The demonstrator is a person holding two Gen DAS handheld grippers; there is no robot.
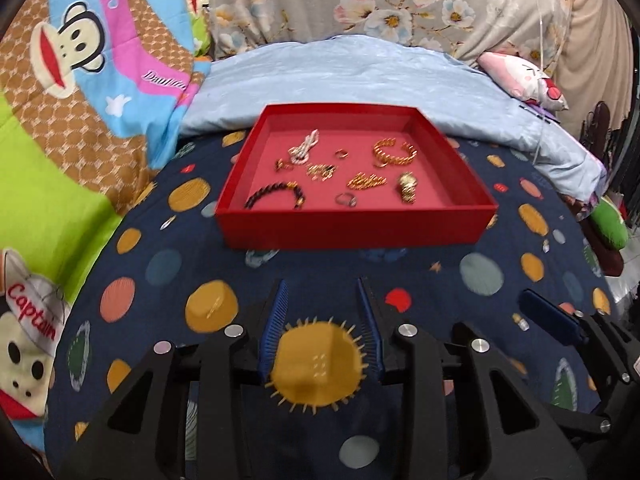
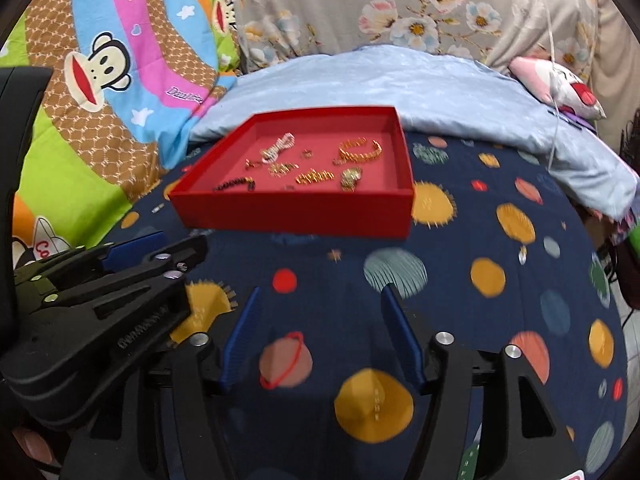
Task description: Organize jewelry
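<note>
Bare navy sheet (image 1: 160, 264) lay open between both grippers and the red tray (image 1: 356, 228), whose near wall stood as the only barrier in front. Inside, jewelry was scattered with gaps between pieces. A blue pillow (image 1: 360, 68) crowded the tray's far side.

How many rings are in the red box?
2 that I can tell: a small ring near the middle back, and a ring by the front wall. Tiny ones may hide among the gold pieces.
</note>
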